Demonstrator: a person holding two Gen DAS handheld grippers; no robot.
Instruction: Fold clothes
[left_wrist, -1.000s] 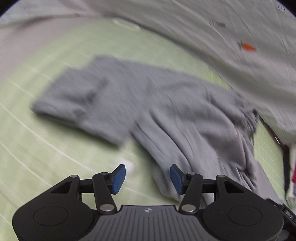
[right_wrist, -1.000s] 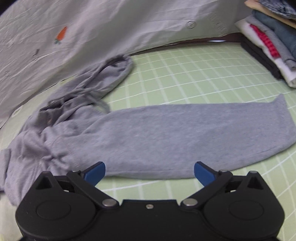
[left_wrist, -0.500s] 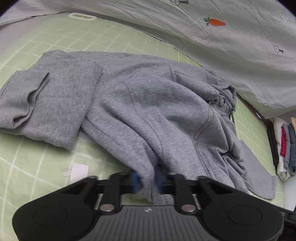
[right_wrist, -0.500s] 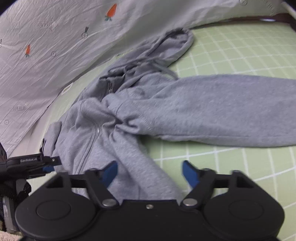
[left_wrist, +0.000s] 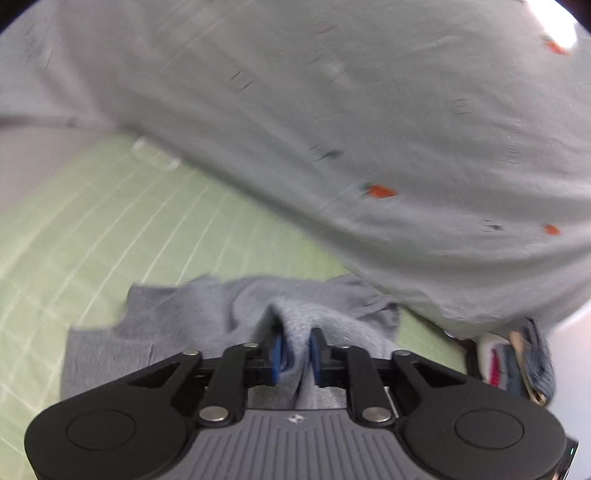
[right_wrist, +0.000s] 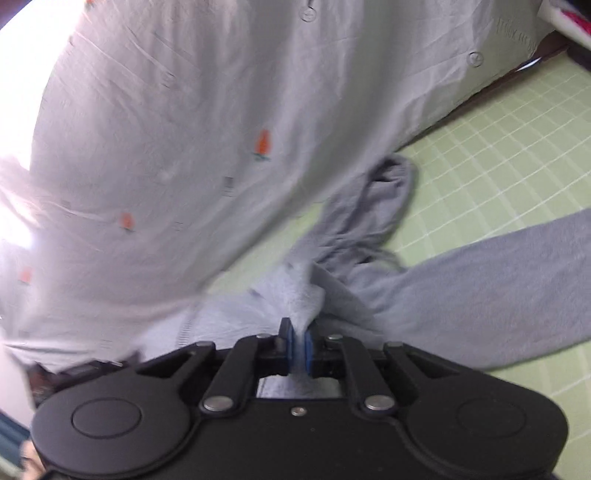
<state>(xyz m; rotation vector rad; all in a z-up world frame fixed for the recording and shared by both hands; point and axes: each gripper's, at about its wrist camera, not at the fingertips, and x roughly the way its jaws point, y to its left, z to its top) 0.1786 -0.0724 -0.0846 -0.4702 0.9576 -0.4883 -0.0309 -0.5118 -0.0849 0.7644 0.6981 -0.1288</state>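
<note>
My left gripper (left_wrist: 296, 349) pinched a bunched fold of the grey hoodie (left_wrist: 207, 314), its jaws easing apart. My right gripper (right_wrist: 298, 341), jaws closing, pinched another fold; only its view showed a sleeve (right_wrist: 498, 288) lying across the green gridded mat (right_wrist: 517, 155). A carrot-print sheet (left_wrist: 332, 110) hung behind.

A green mat (left_wrist: 110, 236) with a white grid covers the surface. Behind the mat hangs a pale sheet (right_wrist: 184, 129) printed with small carrots. Bright light glares at the sheet's upper edge.
</note>
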